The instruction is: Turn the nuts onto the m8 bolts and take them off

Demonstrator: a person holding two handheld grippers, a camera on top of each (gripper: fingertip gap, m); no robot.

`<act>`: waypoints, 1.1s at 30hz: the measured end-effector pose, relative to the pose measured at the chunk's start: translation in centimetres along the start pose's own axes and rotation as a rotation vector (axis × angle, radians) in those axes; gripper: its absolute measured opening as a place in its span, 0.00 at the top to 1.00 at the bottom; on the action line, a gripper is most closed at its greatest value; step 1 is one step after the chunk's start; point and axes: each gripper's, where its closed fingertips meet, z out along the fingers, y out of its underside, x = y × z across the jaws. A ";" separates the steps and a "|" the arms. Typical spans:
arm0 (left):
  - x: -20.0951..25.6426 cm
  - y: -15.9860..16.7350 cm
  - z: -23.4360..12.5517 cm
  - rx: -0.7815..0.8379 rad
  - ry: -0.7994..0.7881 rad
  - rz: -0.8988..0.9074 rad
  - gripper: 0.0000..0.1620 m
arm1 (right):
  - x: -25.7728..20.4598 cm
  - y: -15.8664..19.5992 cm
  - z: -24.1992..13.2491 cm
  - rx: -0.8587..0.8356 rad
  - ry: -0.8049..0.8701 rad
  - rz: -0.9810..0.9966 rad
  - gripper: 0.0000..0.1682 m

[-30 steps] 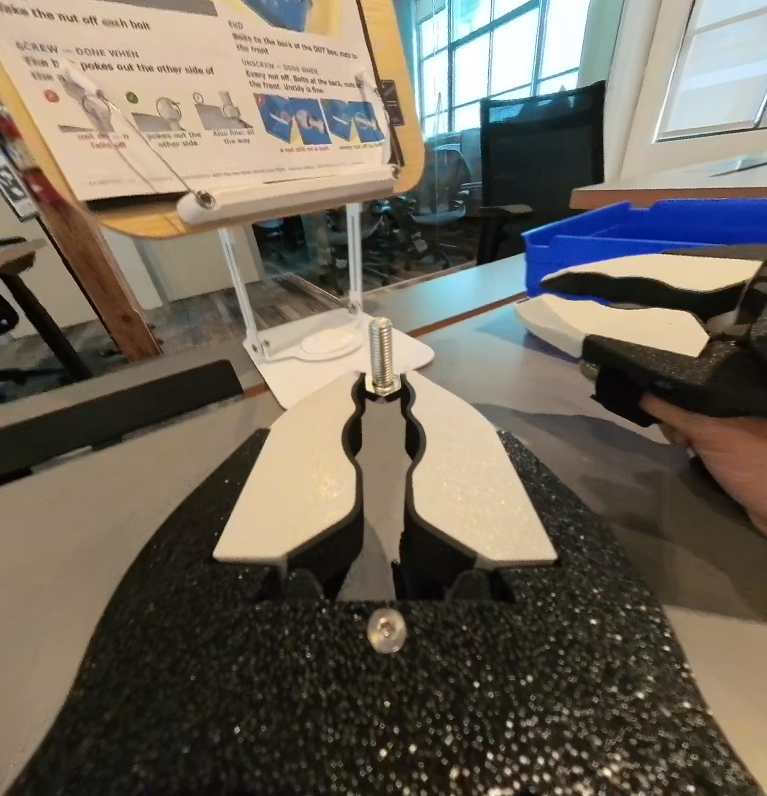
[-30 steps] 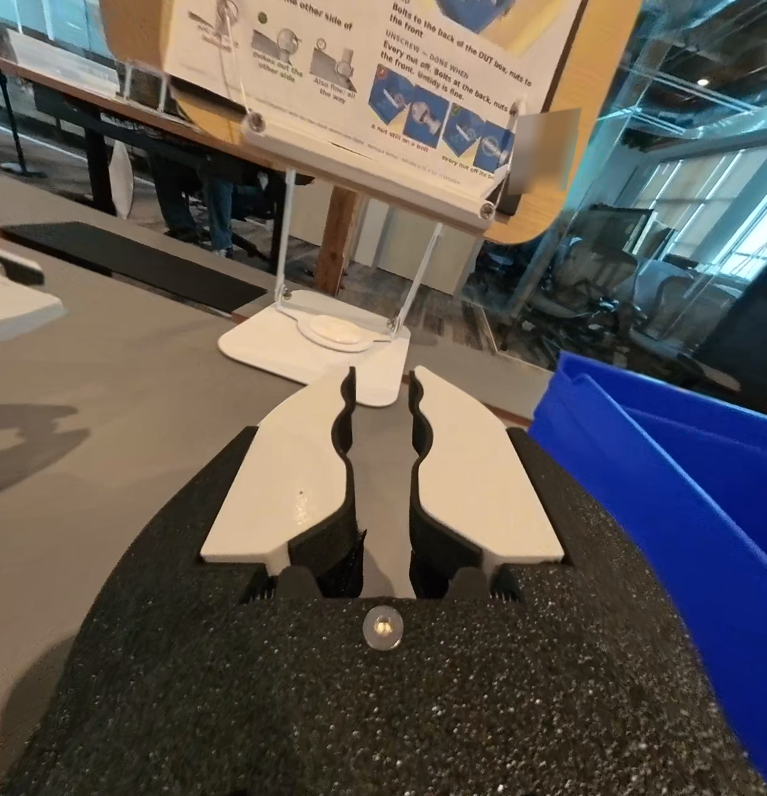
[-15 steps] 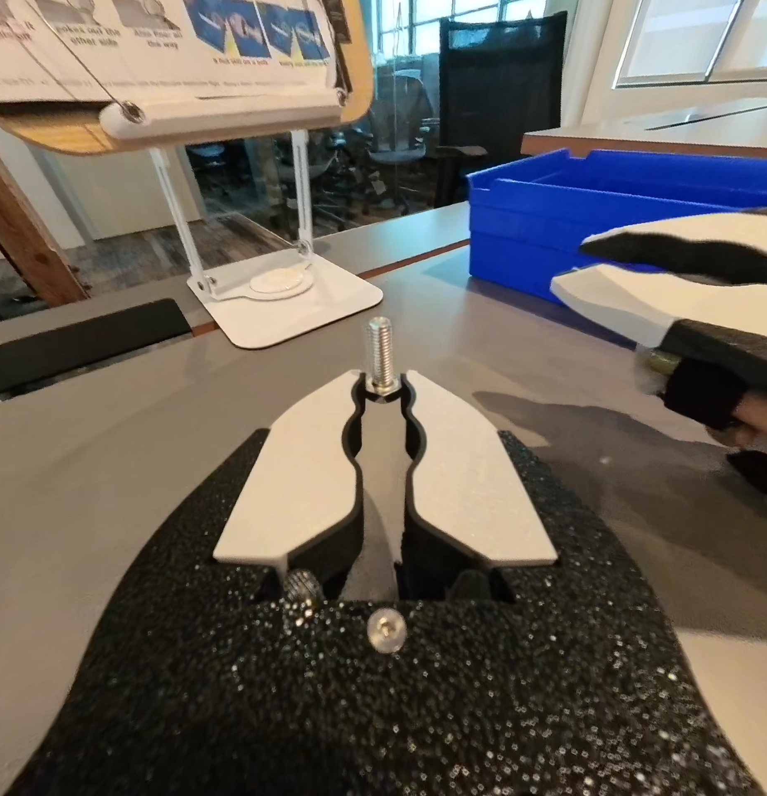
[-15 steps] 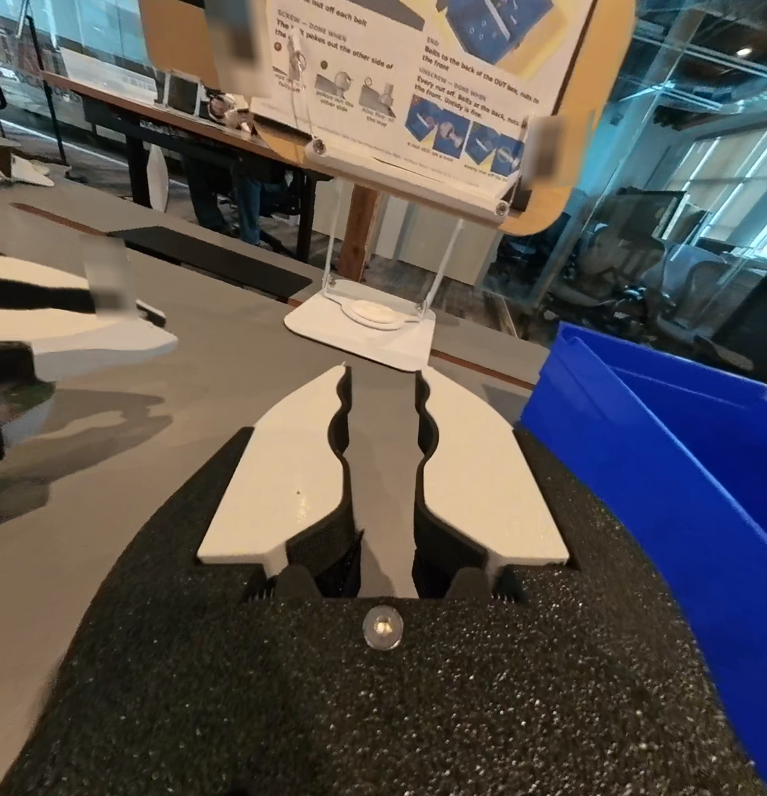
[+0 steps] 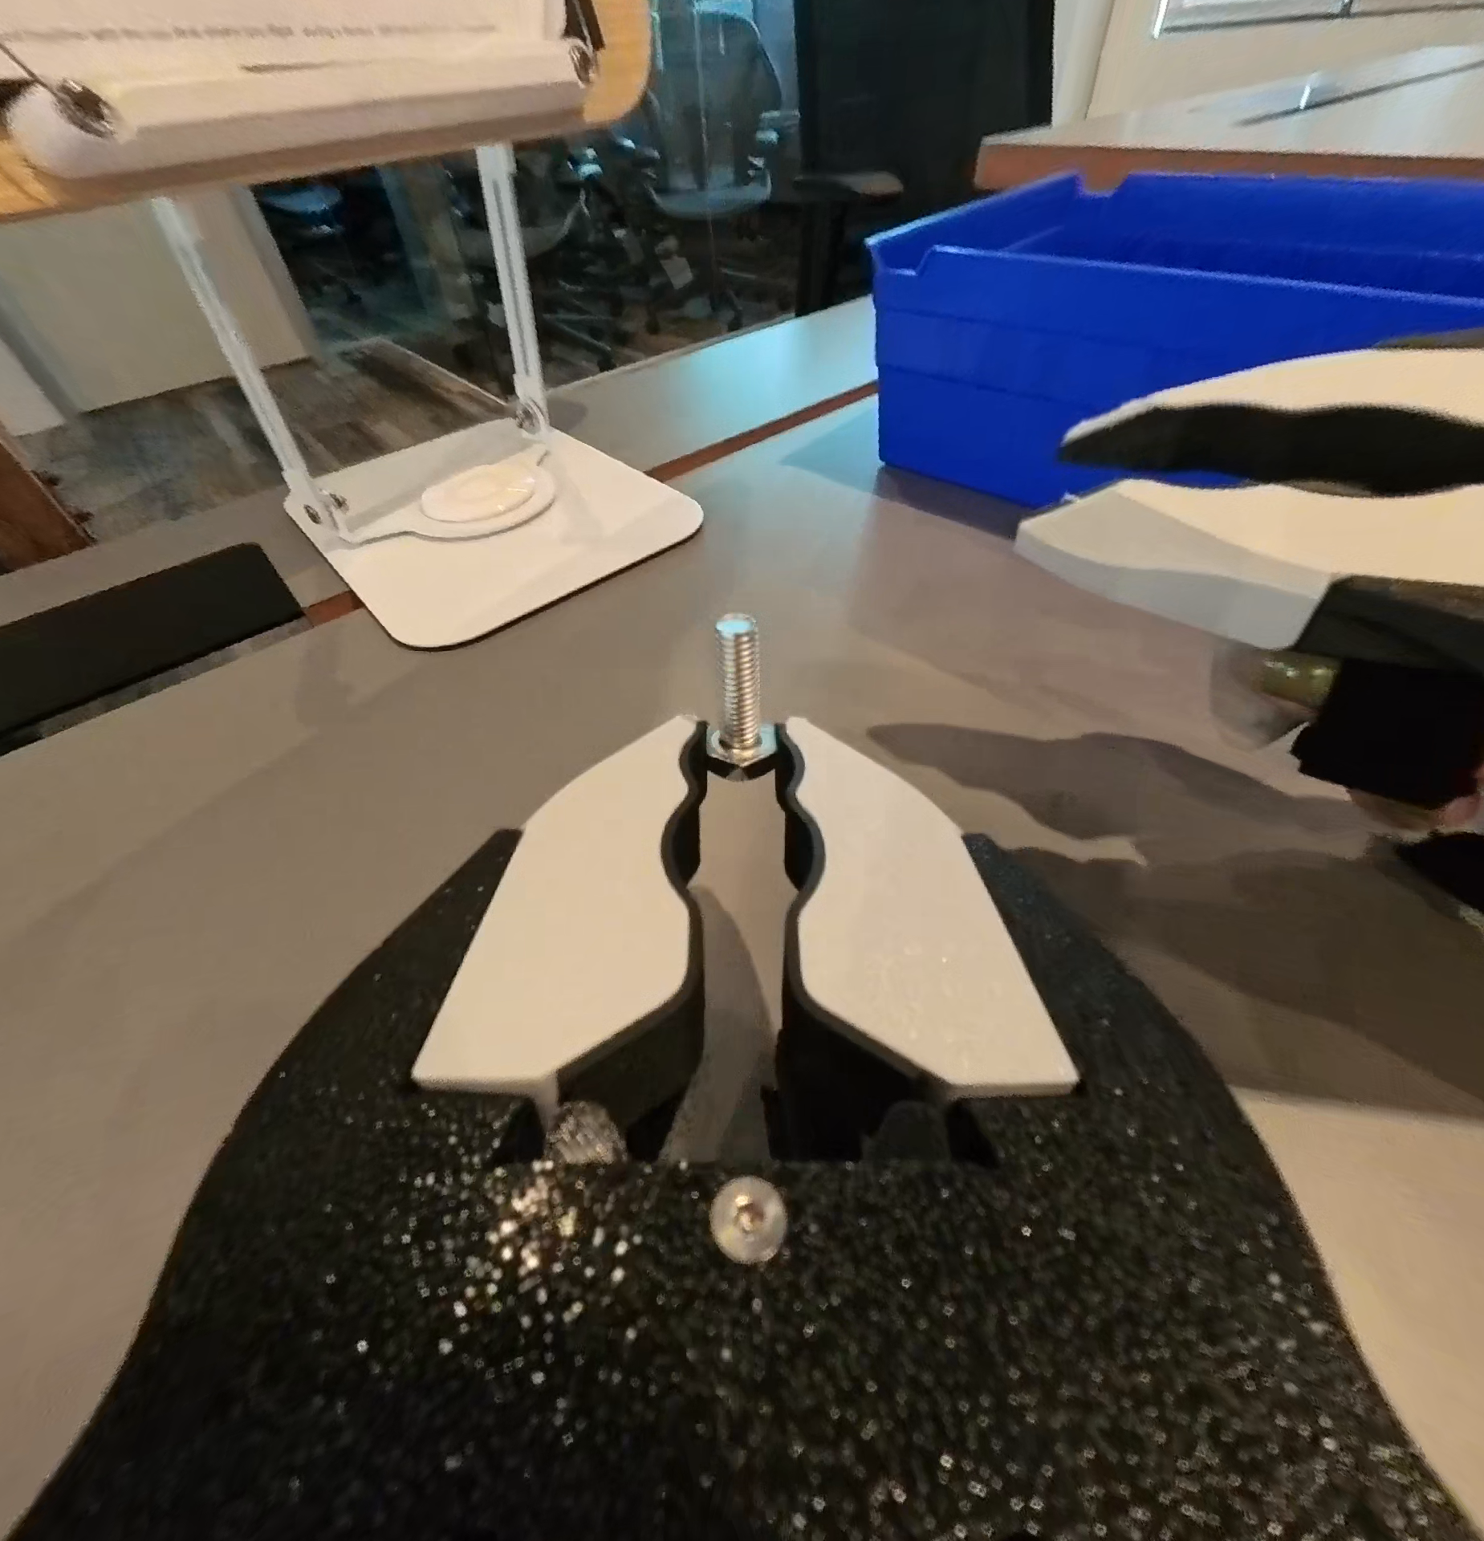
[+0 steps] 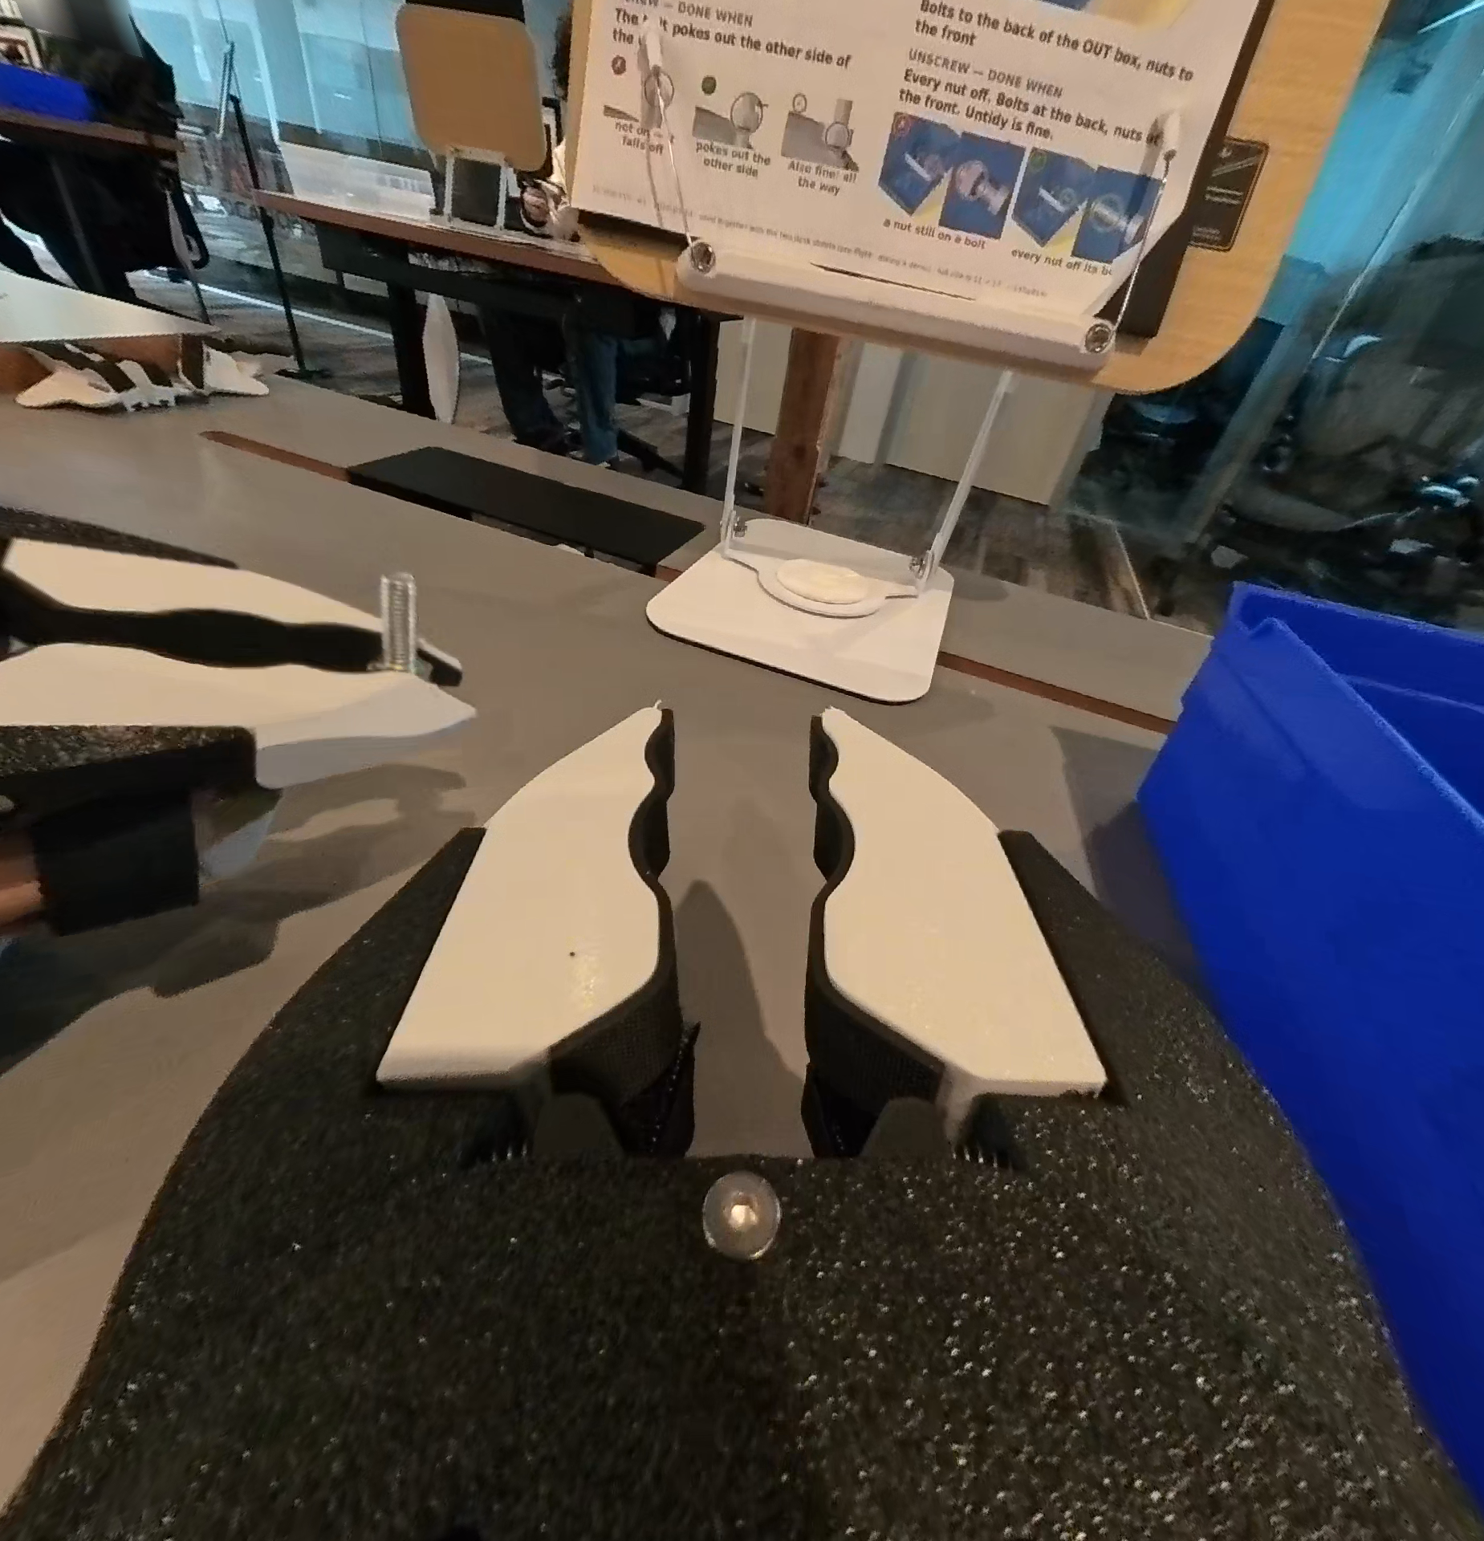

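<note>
My left gripper (image 5: pixel 738 750) is shut on a silver M8 bolt (image 5: pixel 737 680) at the hex nut on it (image 5: pixel 738 742). The threaded shank stands upright above the fingertips, over the grey table (image 5: pixel 221 834). The right wrist view shows this gripper (image 6: pixel 425 671) and the bolt (image 6: pixel 396 617) at the left. My right gripper (image 6: pixel 742 725) is open and empty, and points between the bolt and the blue bin. In the left wrist view it (image 5: pixel 1047 492) comes in from the right, turned on its side and level with the bolt, a hand's width away.
A blue bin (image 5: pixel 1138 358) stands at the back right and fills the right edge of the right wrist view (image 6: pixel 1347 875). A white stand with an instruction sheet (image 6: pixel 805 617) sits at the table's far edge (image 5: pixel 513 542). A black strip (image 5: pixel 121 617) lies to the left of the stand.
The right gripper's jaws have opened wider. The two grippers have drawn closer, so the left gripper and bolt now show in the right wrist view. The left gripper still holds the bolt.
</note>
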 end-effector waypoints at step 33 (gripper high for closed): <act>0.1 6.4 0.6 -0.465 0.088 0.094 0.91 | 0.0 1.4 0.7 -0.087 -0.040 0.043 0.82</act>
